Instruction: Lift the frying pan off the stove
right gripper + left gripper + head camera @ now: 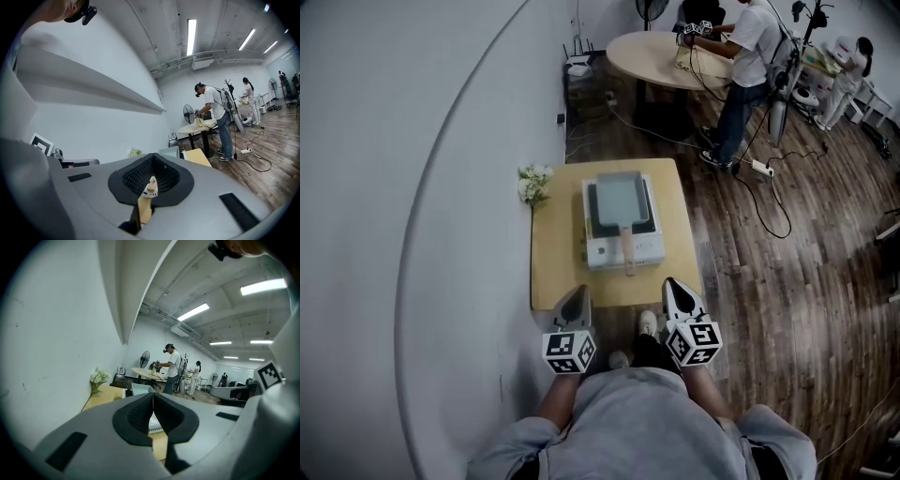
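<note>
A rectangular grey frying pan [619,202] sits on a white stove [633,251] on a small wooden table [553,262], its wooden handle [625,246] pointing toward me. My left gripper [578,292] hovers at the table's front edge, left of the handle, shut and holding nothing. On the other side of the handle my right gripper [673,284] is also shut and empty. In the left gripper view the closed jaws [153,395] point at the stove [154,423]. Past the right gripper [153,156] the pan handle [151,185] shows in the right gripper view.
White flowers [532,181] stand at the table's far left corner against the white wall. Beyond is a round table [661,56] with a person [750,56] working at it. Cables [769,202] trail over the wooden floor to the right.
</note>
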Demonstrator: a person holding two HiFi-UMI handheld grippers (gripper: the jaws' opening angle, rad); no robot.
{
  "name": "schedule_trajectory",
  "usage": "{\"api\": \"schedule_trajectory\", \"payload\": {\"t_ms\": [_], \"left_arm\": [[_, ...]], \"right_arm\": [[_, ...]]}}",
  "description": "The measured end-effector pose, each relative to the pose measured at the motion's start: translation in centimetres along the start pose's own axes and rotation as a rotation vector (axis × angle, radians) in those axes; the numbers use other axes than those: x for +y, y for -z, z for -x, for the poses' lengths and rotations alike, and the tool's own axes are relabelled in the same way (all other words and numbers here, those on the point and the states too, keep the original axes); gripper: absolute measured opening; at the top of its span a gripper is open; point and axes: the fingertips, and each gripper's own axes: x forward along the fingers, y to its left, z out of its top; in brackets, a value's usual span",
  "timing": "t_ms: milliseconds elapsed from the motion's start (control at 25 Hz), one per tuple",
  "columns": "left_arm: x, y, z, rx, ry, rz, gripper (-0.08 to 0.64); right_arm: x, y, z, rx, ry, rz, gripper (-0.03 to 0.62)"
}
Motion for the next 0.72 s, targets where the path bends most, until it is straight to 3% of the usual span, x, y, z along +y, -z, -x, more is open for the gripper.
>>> {"api": "schedule_trajectory", "payload": {"t_ms": [480, 720], "left_arm": [[1.5, 0.8, -6.5, 0.09, 0.031, 0.064, 0.005], [1.3, 1.1, -10.1, 0.154, 0.082, 0.078, 0.006]], "right_arm": [[-2.8, -0.5, -6.9, 0.07, -0.049, -0.011, 0.0], [-3.6, 0.3, -10.8, 0.15, -0.125, -0.065, 0.0]]}}
